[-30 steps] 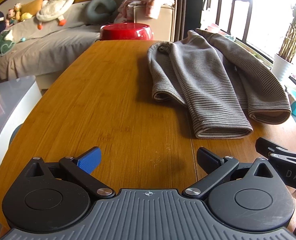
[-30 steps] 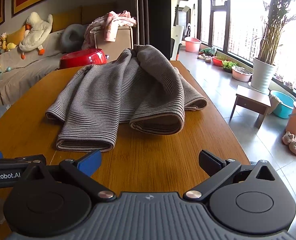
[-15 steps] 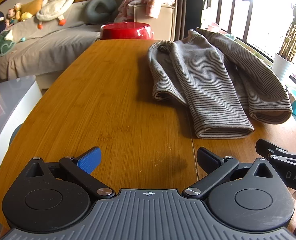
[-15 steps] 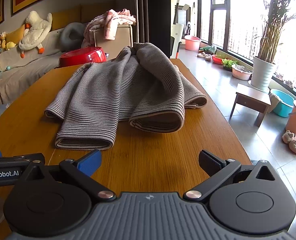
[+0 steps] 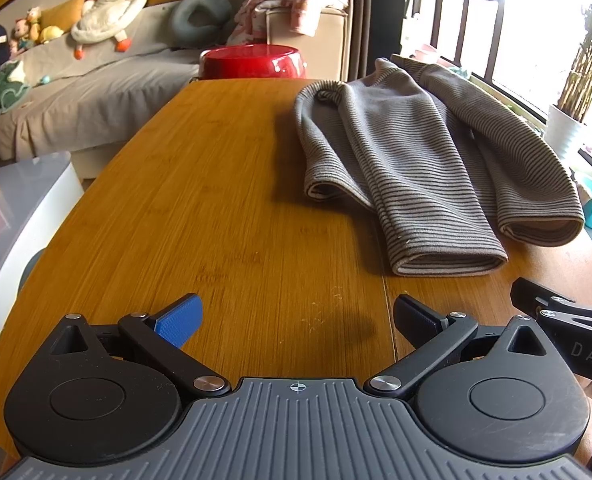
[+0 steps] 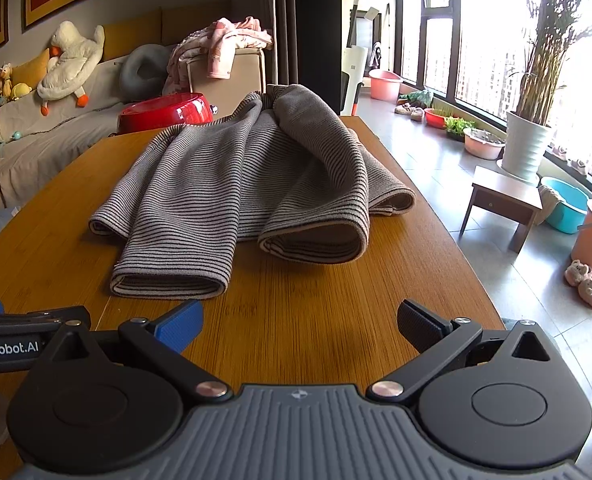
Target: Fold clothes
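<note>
Striped grey sweater (image 5: 412, 160) lies partly folded on the far right of the wooden table (image 5: 231, 216), sleeves doubled over the body. Left hand-held gripper (image 5: 296, 320) & right hand-held gripper (image 6: 300, 320) both hover at the near edge, jaws spread wide, holding nothing, not touching the sweater. Red bowl (image 5: 251, 62) sits at the table's far end.

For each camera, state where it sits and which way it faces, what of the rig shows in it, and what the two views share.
Left wrist: on the left gripper low over the wooden table, facing down its length; striped sweater ahead-right; own open jaws, plus the right gripper's tip at the right edge.
Right wrist: on the right gripper, facing the same way; sweater straight ahead, windows right; own open jaws, left gripper's body at the left edge.
Shared: sweater, table, red bowl, sofa with plush duck.
</note>
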### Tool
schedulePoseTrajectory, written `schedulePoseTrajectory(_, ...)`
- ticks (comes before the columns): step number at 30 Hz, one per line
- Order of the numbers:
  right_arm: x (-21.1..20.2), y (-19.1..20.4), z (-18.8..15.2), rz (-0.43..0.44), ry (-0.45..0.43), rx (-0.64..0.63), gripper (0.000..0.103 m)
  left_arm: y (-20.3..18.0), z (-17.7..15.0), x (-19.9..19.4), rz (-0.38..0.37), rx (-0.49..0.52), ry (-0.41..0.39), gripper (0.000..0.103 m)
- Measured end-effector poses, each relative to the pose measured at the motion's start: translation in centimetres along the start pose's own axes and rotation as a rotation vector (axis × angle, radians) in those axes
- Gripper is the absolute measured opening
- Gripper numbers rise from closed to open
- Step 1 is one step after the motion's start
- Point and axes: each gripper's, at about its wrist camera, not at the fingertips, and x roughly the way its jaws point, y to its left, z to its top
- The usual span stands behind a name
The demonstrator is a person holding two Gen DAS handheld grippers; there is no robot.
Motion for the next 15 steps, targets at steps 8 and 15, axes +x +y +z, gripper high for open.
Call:
schedulePoseTrajectory(8,-0.02,-0.13,-0.13,0.002,0.004,0.003,0.103,-0.08,-0.06,0.01,0.0,0.004,0.001,0.103)
schedulePoseTrajectory(15,0.1,-0.23,-0.24,0.004,0.009,0.006,0.103,-0.11,-0.11,-0.01,-0.001,0.005,0.002,0.103)
